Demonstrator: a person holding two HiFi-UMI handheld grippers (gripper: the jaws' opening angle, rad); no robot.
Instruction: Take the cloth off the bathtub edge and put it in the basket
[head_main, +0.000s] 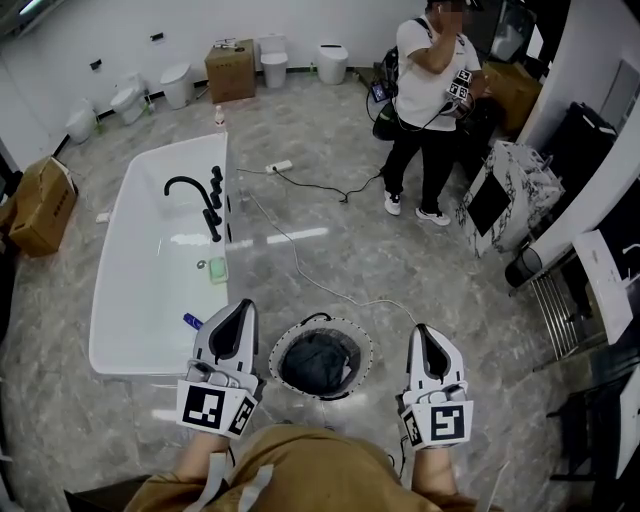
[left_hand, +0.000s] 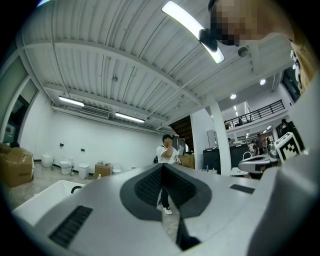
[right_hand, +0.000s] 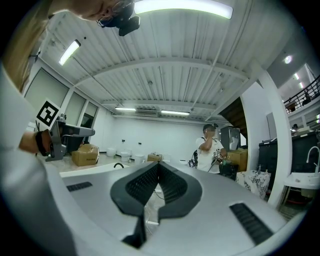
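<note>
The dark grey cloth (head_main: 318, 362) lies bundled inside the round white basket (head_main: 366, 345), which stands on the floor just right of the white bathtub (head_main: 140, 290). No cloth shows on the tub's edge. My left gripper (head_main: 243, 306) hovers left of the basket, over the tub's near corner. It is shut with nothing between its fingers, and its pads meet in the left gripper view (left_hand: 162, 168). Right of the basket, my right gripper (head_main: 420, 330) is also shut and empty, its pads touching (right_hand: 158, 165). Both point away from me, level with the basket.
A black faucet (head_main: 195, 200) stands on the tub's right rim. A white cable (head_main: 300, 262) runs across the floor beyond the basket. A person (head_main: 430, 100) stands at the back right beside a marble-patterned box (head_main: 505, 195). Cardboard boxes (head_main: 42, 205) and toilets line the far walls.
</note>
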